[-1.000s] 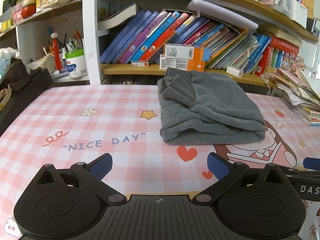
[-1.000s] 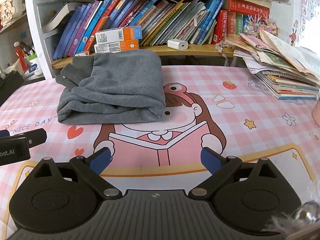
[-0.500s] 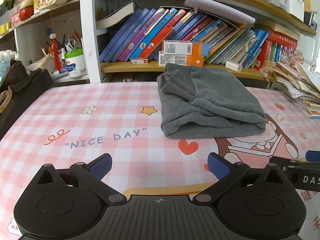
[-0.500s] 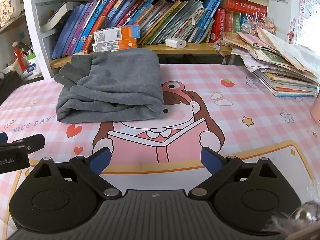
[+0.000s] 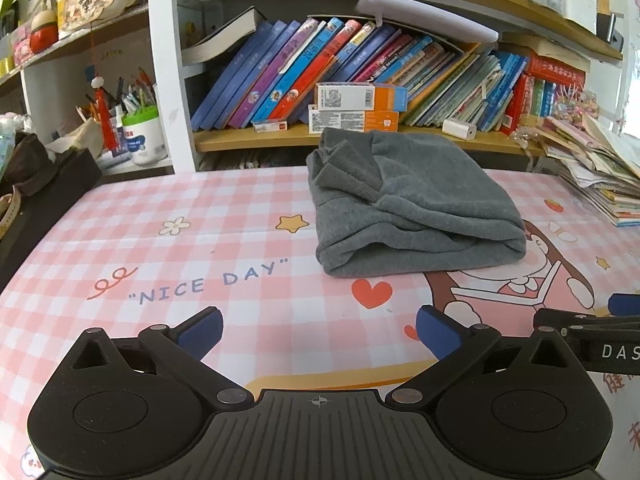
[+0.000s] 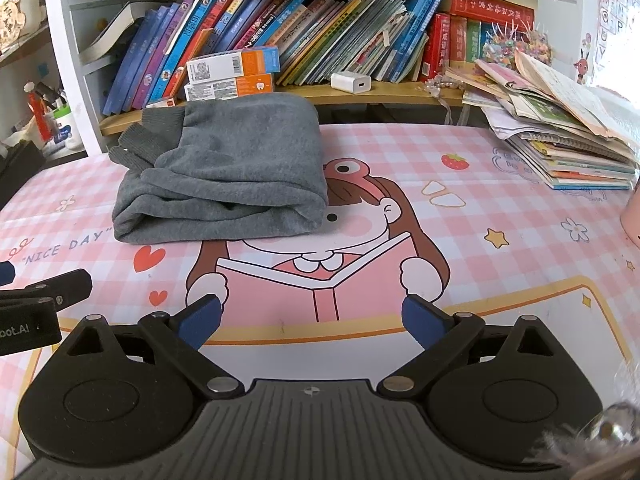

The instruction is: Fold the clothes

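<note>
- Since a second ago, both views are sitting slightly further back from the grey garment (image 5: 412, 204), which is lying unchanged; neither gripper is closing in on it.
- Left wrist view: the left gripper (image 5: 318, 330) is hovering over the bench (image 5: 168, 248), its fingers spread wide and holding nothing. The garment is lying folded ahead and a little right of the "NICE DAY" lettering (image 5: 208, 282), its ribbed cuffs (image 5: 340, 168) poking out at the far left corner, toward the bookshelf (image 5: 256, 142).
- Right wrist view: the right gripper (image 6: 312, 318) is likewise gaping wide and empty, above the cartoon girl print (image 6: 320, 272). The garment (image 6: 236, 168) is resting on the far left of that print.
- Judgement: folding is looking essentially finished. If tidying, the left fingers should be tucking the loose cuffs in, pinching only the top layer so the bundle is not dragging open.
</note>
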Demonstrator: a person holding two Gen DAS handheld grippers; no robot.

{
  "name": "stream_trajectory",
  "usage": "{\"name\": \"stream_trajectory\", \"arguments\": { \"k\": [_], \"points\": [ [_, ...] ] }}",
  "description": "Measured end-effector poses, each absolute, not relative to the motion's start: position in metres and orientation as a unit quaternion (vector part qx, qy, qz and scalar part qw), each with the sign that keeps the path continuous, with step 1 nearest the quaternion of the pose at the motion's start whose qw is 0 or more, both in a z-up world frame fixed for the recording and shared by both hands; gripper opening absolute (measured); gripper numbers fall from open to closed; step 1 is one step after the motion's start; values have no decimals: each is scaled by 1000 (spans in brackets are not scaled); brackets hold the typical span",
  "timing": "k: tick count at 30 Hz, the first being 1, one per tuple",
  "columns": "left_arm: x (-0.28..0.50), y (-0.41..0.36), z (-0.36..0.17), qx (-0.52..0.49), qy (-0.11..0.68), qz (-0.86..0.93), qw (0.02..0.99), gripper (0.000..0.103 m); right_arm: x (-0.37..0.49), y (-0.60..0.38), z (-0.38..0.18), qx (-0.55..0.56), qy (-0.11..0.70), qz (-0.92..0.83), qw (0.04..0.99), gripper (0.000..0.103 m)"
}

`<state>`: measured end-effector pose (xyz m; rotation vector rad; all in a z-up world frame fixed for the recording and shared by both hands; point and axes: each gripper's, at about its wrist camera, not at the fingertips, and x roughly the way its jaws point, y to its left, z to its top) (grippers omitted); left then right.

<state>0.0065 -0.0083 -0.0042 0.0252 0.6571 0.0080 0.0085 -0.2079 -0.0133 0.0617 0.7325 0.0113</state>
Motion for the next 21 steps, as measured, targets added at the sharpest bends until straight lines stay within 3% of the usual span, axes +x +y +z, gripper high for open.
{"name": "stream_trajectory", "arguments": {
  "k": [21],
  "points": [
    [9, -5, -6, -5, 333, -6, 943, 103, 10, -206, -15, 30, 364, 5, 931, 98]
  ]
}}
